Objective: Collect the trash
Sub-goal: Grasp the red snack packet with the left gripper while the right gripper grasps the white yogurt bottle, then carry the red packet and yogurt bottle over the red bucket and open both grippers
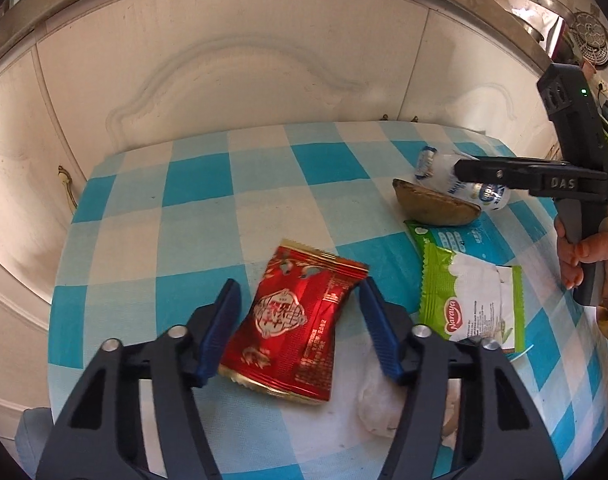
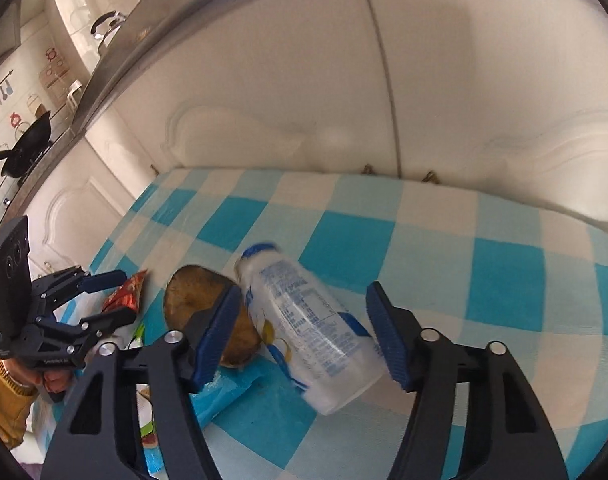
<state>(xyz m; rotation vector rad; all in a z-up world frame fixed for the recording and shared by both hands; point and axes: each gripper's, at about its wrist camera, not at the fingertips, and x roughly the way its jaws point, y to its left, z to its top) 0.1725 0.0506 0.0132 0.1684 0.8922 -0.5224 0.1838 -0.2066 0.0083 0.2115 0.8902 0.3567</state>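
Blue-checked tablecloth before cream cabinet doors; perhaps a wok on the counter.

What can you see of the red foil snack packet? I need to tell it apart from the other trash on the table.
The red foil snack packet is a shiny, crinkled pouch with gold trim, gold emblem print and crimped ends. It looks sealed and slightly puffed. It lies flat and slanted on the blue-and-white checked tablecloth, left of the green-and-white wrapper. It sits between the blue pads of the left hand-held gripper; the right pad meets its top corner, while the left one shows a gap.
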